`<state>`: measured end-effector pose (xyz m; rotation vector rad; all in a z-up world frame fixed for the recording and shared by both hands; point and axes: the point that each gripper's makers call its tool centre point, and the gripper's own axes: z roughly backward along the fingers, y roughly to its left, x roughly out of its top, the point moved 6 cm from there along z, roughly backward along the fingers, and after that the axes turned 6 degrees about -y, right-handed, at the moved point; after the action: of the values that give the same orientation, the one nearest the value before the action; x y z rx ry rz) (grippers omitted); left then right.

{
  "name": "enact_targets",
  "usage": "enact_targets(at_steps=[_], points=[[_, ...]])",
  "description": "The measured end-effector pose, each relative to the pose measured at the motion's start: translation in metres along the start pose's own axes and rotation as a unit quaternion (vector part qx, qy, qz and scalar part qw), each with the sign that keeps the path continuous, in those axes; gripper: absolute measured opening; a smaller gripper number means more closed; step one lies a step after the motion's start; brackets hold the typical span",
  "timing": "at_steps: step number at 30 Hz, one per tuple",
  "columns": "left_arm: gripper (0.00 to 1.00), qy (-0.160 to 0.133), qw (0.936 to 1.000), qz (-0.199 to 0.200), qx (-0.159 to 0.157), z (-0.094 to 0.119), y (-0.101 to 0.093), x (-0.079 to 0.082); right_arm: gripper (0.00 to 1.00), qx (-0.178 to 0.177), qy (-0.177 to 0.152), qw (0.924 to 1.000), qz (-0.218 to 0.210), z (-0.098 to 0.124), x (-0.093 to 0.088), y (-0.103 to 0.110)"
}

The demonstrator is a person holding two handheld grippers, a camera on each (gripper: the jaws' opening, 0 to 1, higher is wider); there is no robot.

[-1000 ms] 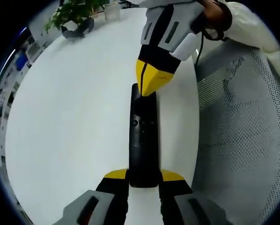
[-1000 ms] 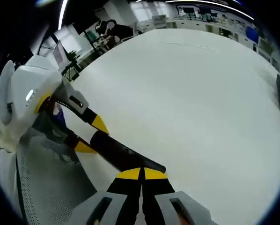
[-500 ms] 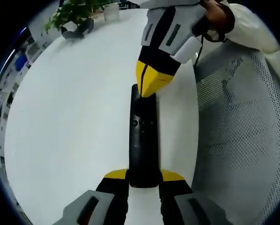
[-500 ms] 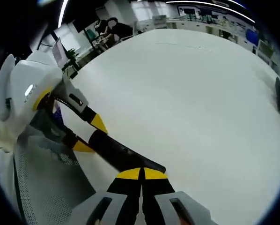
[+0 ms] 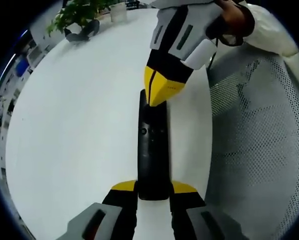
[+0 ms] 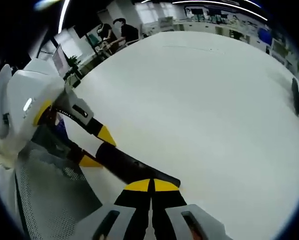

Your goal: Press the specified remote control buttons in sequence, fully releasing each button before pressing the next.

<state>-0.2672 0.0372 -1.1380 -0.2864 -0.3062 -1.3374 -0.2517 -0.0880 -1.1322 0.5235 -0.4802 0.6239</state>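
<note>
A long black remote control (image 5: pixel 152 145) lies lengthwise on the white table (image 5: pixel 74 125). My left gripper (image 5: pixel 153 188) is shut on its near end, one yellow-tipped jaw on each side. My right gripper (image 5: pixel 157 96) comes down from the top of the left gripper view, shut, its yellow tips touching the remote's far end. In the right gripper view the same shut tips of my right gripper (image 6: pixel 150 186) rest on the remote control (image 6: pixel 127 166). There my left gripper (image 6: pixel 98 147) clamps the remote's other end from the left.
A white mesh chair (image 5: pixel 259 150) stands close beside the table edge. A potted plant (image 5: pixel 77 12) and a dark object (image 5: pixel 84 30) sit at the table's far end. People (image 6: pixel 117 30) are at desks in the background. A person's sleeve (image 5: pixel 269 30) holds the right gripper.
The right gripper's camera has shifted very slightly. The right gripper's tips stay on the remote's far end and the left gripper keeps its hold.
</note>
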Motion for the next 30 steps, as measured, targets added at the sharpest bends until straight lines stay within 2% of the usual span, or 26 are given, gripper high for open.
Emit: enact_targets(at_steps=[4,17,20,30], points=[[0.22,-0.001,1.0000,0.001,-0.002,0.0002,0.0004,-0.0002,0.00,-0.006,0.013,0.9998,0.015,0.0011,0.0011,0.0015],[0.22,-0.002,1.0000,0.000,0.003,0.0000,-0.0002,-0.0003,0.00,-0.022,0.011,0.9986,0.047,-0.0005,-0.0004,0.0035],[0.22,-0.001,1.0000,0.000,0.004,-0.0001,-0.0002,-0.0002,0.00,-0.030,0.008,0.9989,0.036,-0.0008,0.0000,0.0029],[0.22,0.002,1.0000,0.000,0.001,-0.0002,0.0001,-0.0003,0.00,-0.025,0.005,0.9995,0.021,-0.0006,0.0001,0.0016]])
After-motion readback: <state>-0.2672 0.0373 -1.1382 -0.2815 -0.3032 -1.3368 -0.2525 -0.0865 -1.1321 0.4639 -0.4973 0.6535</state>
